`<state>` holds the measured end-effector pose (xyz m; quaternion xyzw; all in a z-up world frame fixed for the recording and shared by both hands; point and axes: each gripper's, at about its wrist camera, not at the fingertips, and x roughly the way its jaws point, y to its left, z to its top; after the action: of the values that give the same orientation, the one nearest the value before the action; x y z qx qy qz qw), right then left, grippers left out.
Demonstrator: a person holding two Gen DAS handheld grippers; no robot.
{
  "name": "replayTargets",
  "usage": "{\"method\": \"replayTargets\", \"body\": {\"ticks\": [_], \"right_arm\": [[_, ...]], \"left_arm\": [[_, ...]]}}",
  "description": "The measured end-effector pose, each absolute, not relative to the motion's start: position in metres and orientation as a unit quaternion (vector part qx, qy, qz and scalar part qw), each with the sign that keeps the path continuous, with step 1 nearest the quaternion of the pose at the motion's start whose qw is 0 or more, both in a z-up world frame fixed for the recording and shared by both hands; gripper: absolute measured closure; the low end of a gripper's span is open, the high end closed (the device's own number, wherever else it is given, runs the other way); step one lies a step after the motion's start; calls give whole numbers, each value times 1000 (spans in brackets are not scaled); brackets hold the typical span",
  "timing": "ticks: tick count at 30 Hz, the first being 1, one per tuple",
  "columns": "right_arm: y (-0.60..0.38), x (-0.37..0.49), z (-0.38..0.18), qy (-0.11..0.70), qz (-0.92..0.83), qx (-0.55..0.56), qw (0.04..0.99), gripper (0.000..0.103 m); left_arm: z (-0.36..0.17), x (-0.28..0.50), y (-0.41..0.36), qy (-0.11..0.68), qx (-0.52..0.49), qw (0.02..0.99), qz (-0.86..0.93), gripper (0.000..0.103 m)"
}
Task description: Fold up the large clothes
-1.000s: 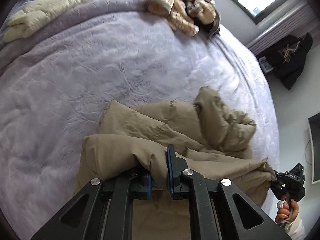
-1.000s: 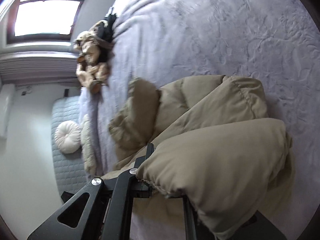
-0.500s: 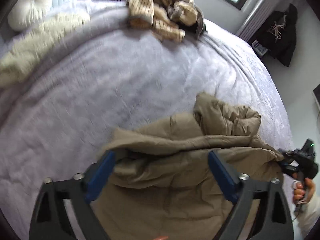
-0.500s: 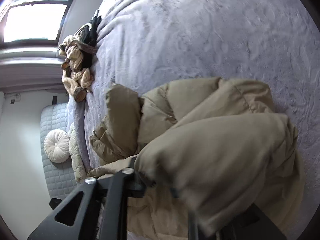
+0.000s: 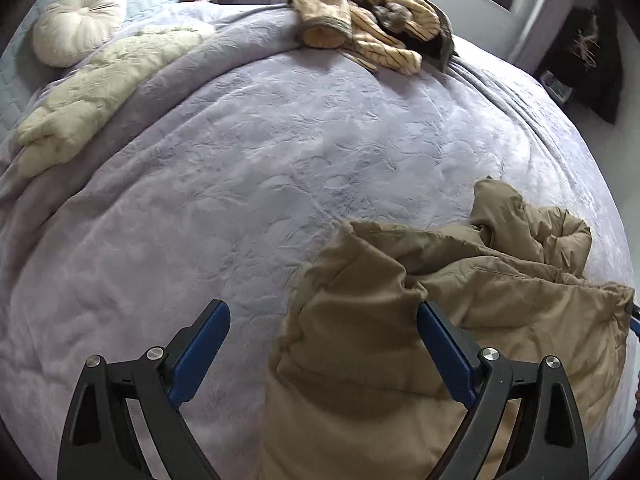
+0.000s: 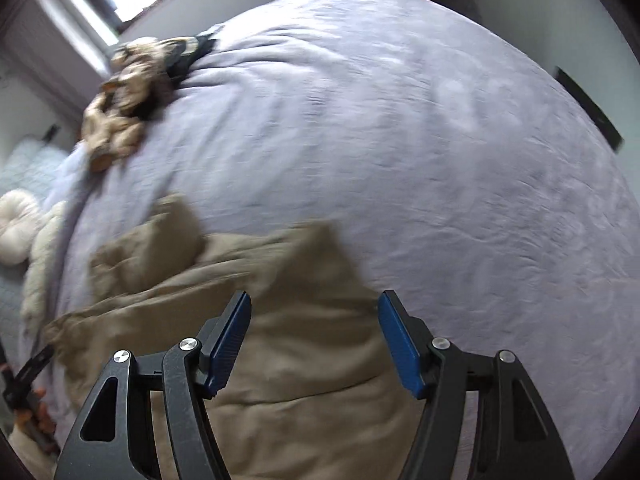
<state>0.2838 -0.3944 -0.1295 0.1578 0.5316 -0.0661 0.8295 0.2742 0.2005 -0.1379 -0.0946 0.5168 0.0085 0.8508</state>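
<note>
A tan puffer jacket (image 5: 420,320) lies bunched on the lavender bedspread (image 5: 240,160), at the lower right of the left wrist view. It also shows in the right wrist view (image 6: 280,380), lower centre. My left gripper (image 5: 322,322) is open, above the jacket's left edge, holding nothing. My right gripper (image 6: 314,320) is open above the jacket, holding nothing. The right wrist view is blurred by motion.
A heap of striped beige clothes (image 5: 368,20) lies at the far edge of the bed, also in the right wrist view (image 6: 132,92). A cream blanket (image 5: 100,92) and a round white cushion (image 5: 76,20) lie at the far left. Dark clothes (image 5: 588,60) hang by the wall.
Both grippers let go of the jacket: the left opened half a second ago, the right only now. The jacket dropped onto the bed. Both grippers have drawn back and turned.
</note>
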Motion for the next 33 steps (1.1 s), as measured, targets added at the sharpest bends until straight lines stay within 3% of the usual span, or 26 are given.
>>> {"method": "replayTargets", "body": {"ticks": [1,2,3,4,5,6,8,11,15,19,23,27,29,33], "right_arm": [[-403,285,-135,534,-73,165,826,33],[-407,287,-139,535,-77,165,825,33],[-411,291,-145,538,-78,165,823,33],[-413,295,-152,547,-72,167,817,37],[-411,297,-156,554,-66,168,812,65],[-407,299,-159,561,-46,169,809,80],[-393,303,-157,563,-43,127,815,87],[-378,314,-160,562,-58,64,823,88],[-387,330,-188,573,-86,81,811,88],[-396,342,-211,581,-121,126,795,80],[-404,334,-186,564,-134,152,800,77],[-394,311,-139,508,-135,96,845,78],[-383,301,-128,504,-101,84,854,88],[-369,303,-152,535,-69,77,839,88]], "left_arm": [[-142,279,198,521,-91,849,0,8],[-144,282,195,524,-87,847,-7,14],[-147,286,191,527,-83,846,-19,41],[-150,290,185,535,-79,840,-35,55],[-151,292,182,536,-75,840,-35,72],[-151,294,180,532,-70,844,-27,76],[-156,303,182,527,-76,846,-6,80],[-172,319,192,532,-113,839,26,80],[-197,335,182,542,-87,834,62,80],[-187,339,180,529,-58,840,107,80],[-140,322,193,484,-61,867,100,80],[-118,295,186,486,-62,872,6,80],[-128,286,173,496,-44,867,-13,80],[-175,298,162,529,-42,848,15,80]]}}
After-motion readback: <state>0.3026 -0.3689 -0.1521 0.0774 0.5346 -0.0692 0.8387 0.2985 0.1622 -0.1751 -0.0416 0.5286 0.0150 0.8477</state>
